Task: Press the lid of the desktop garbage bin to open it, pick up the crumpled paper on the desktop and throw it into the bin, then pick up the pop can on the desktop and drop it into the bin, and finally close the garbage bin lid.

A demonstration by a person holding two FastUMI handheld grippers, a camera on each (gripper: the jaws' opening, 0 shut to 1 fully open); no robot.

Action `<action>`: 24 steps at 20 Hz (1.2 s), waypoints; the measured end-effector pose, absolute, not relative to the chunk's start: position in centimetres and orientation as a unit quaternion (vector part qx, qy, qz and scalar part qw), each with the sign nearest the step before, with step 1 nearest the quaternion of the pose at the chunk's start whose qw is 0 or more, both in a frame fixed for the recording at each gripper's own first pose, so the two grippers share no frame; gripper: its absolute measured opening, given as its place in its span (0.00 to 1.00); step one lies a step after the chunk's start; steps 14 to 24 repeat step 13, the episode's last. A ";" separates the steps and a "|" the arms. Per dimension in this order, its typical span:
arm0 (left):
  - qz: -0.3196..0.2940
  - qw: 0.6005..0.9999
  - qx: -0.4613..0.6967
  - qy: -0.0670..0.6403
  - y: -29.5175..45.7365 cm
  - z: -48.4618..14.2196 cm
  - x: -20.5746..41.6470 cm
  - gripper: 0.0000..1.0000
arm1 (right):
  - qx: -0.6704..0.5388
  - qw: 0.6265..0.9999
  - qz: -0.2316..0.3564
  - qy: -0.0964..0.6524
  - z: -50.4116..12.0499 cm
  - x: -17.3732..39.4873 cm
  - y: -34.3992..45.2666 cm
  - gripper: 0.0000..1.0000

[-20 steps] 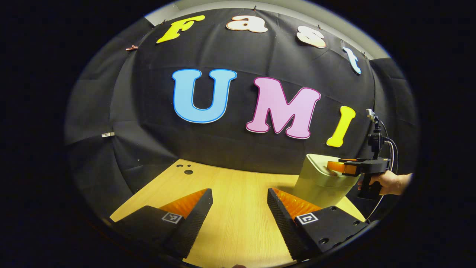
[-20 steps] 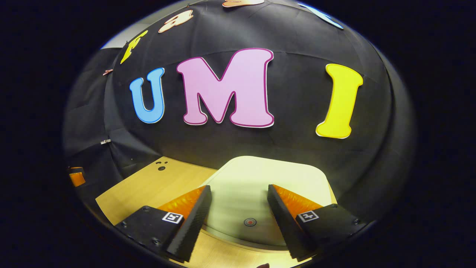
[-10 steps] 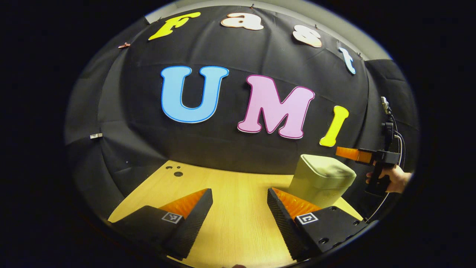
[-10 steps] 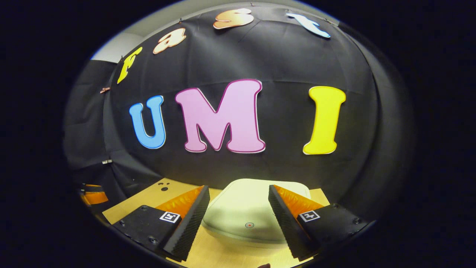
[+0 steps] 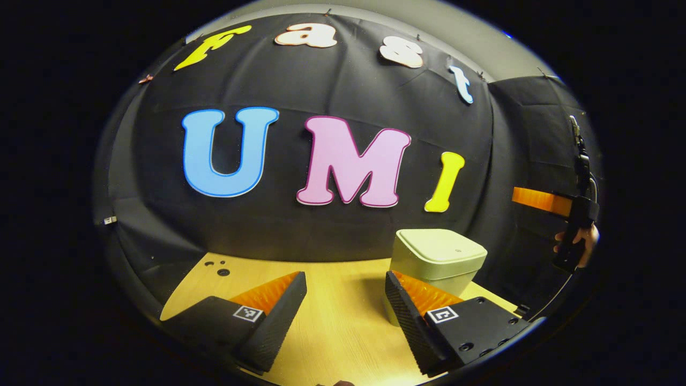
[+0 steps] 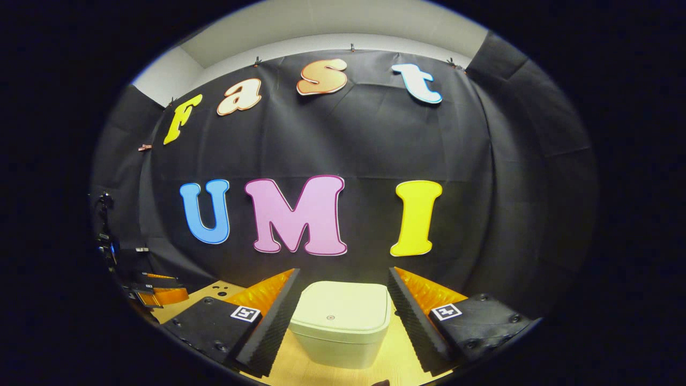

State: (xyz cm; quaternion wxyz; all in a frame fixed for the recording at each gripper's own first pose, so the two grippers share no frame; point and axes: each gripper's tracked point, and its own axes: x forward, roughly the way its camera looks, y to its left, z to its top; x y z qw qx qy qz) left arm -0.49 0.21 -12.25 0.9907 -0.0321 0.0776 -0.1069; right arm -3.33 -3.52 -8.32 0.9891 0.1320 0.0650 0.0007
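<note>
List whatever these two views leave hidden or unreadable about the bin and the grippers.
- Garbage bin: the closed lid hides the inside, in both views.
- Bin's near lower corner, left gripper view: covered by the left gripper's finger.
- Right gripper, left gripper view: cut off at the image edge, so its opening is unreadable there.
- Lid's centre mark, right gripper view: too small to identify.

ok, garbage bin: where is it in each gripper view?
Left gripper view: garbage bin lower right, lid down, just past the left gripper.
Right gripper view: bottom centre, framed between the right gripper's spread fingers.
Shared landmark: the wooden desktop it stands on.
</note>
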 end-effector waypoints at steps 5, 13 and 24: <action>-0.106 0.992 -0.021 0.069 -0.9 -11.2 -0.7 0.95 | 0.138 0.988 0.008 0.068 -9.1 -4.9 -3.9 1.00; -0.039 0.997 -0.019 0.061 -1.0 -10.2 -2.0 0.95 | 0.128 0.986 0.078 0.071 -10.7 -5.0 -3.6 0.99; -0.039 0.997 -0.019 0.061 -1.0 -10.2 -2.0 0.95 | 0.128 0.986 0.078 0.071 -10.7 -5.0 -3.6 0.99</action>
